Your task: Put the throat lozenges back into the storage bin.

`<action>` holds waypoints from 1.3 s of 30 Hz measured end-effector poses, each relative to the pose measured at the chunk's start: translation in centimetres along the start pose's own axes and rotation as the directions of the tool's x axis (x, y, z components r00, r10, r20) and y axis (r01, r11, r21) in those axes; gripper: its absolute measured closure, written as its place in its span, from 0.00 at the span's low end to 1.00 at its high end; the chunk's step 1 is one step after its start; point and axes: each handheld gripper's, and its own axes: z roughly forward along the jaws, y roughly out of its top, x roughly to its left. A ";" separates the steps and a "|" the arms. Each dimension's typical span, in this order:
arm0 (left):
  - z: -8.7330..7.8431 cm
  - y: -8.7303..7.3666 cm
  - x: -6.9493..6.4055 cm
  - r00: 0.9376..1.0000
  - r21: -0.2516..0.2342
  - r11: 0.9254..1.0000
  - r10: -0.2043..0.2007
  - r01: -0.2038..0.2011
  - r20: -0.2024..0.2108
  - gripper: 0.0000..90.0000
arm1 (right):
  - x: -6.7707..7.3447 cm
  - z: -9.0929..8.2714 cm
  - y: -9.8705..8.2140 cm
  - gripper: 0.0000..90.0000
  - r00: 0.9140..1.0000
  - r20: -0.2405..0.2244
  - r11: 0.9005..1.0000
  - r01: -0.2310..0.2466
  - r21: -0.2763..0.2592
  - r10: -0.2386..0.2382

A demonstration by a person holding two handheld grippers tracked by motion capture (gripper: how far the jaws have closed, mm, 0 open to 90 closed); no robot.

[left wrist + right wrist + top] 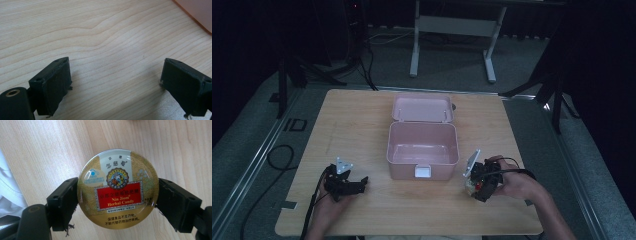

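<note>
A pink lidded box (422,150) stands open in the middle of the wooden table (362,115), its lid tipped back and its inside bare. A corner of the box (197,11) shows at the top right of the left gripper view. My right gripper (117,202) is shut on a round gold candy tin (118,188) labelled Nin Jiom Herbal Candy, one jaw on each side of it. That gripper (479,182) sits just right of the box's front corner. My left gripper (347,184) rests low over the table left of the box, open (115,82) with nothing between its jaws.
A white desk frame (452,40) stands on the floor beyond the table. Dark tripod legs (557,95) stand at both far corners. A cable (279,155) loops on the floor at the left. White cloth (8,192) lies at the left edge of the right gripper view.
</note>
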 end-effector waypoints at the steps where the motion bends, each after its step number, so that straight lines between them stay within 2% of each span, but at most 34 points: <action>1: 0.0 0.0 0.0 1.000 0.000 1.000 0.000 0.000 0.000 0.11 | -0.1 -0.2 0.0 0.23 1.000 0.007 1.000 0.000 -0.003 0.000; 29: 0.0 0.0 0.0 1.000 -0.002 1.000 -0.002 0.002 -0.001 0.11 | -1.7 -3.9 0.4 0.23 1.000 0.026 1.000 -0.004 -0.025 0.005; 39: 0.0 0.0 0.0 1.000 0.000 1.000 0.000 0.000 0.000 0.11 | -2.2 -4.5 0.8 0.23 1.000 0.023 0.999 -0.007 -0.033 0.008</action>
